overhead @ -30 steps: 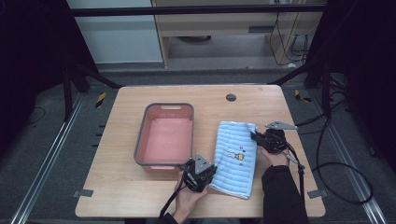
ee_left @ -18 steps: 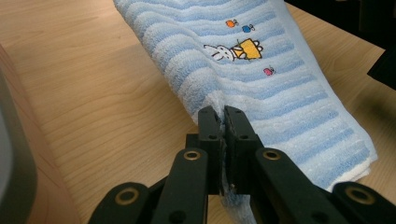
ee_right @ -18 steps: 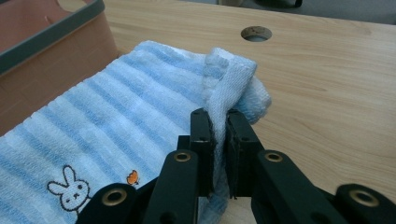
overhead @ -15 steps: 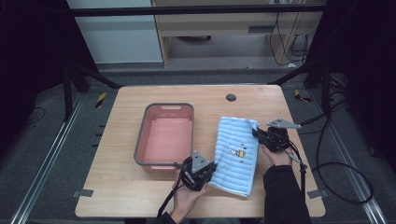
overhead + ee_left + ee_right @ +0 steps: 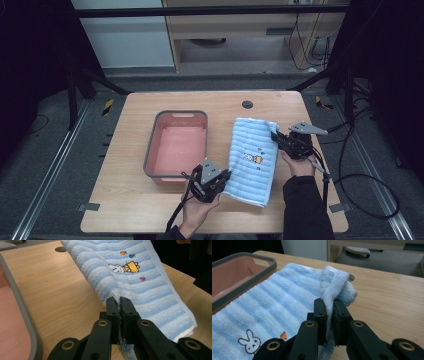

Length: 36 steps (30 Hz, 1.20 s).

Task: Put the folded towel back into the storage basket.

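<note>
A light blue striped towel (image 5: 252, 157) with a small rabbit picture lies stretched on the table, right of a pink basin (image 5: 177, 142). My left gripper (image 5: 226, 177) is shut on the towel's left edge near the front; in the left gripper view the cloth (image 5: 140, 277) is pinched between the black jaws (image 5: 119, 302). My right gripper (image 5: 275, 136) is shut on the towel's right edge. In the right gripper view a fold of the towel (image 5: 287, 305) rises from between the jaws (image 5: 329, 303). Both held edges are lifted off the wood.
The pink basin with a grey rim (image 5: 150, 145) stands left of the towel and holds nothing. A dark round hole (image 5: 247, 104) sits in the table (image 5: 125, 130) near the far edge. Black cables (image 5: 350, 165) trail off the right side.
Both grippers have risen with the towel's edges held, so the cloth's sides are lifted higher off the table. The basin has not moved.
</note>
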Available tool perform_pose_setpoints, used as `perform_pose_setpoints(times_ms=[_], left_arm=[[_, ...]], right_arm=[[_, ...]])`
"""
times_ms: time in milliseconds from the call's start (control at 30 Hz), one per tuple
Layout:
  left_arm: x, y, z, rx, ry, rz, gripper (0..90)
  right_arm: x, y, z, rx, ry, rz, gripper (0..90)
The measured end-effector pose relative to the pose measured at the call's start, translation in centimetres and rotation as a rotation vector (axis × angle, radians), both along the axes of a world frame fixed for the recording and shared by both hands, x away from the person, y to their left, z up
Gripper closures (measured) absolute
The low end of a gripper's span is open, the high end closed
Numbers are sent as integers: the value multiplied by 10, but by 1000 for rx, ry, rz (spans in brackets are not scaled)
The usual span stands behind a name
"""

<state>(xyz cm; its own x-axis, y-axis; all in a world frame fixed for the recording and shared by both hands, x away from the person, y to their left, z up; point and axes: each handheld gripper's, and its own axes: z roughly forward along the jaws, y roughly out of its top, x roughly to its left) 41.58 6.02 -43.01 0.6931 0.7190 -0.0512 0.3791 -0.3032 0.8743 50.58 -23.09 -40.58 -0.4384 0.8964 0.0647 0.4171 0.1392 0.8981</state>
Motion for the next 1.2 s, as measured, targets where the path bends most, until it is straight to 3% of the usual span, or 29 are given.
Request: perform_pose_setpoints(times_ms=[800, 1200], left_arm=[[-5, 20, 44, -39, -81, 7, 860], [-4, 34, 60, -59, -96, 20, 860]], right_arm=[[-2, 18, 53, -14, -89, 15, 831], [-1, 33, 72, -14, -120, 37, 831]])
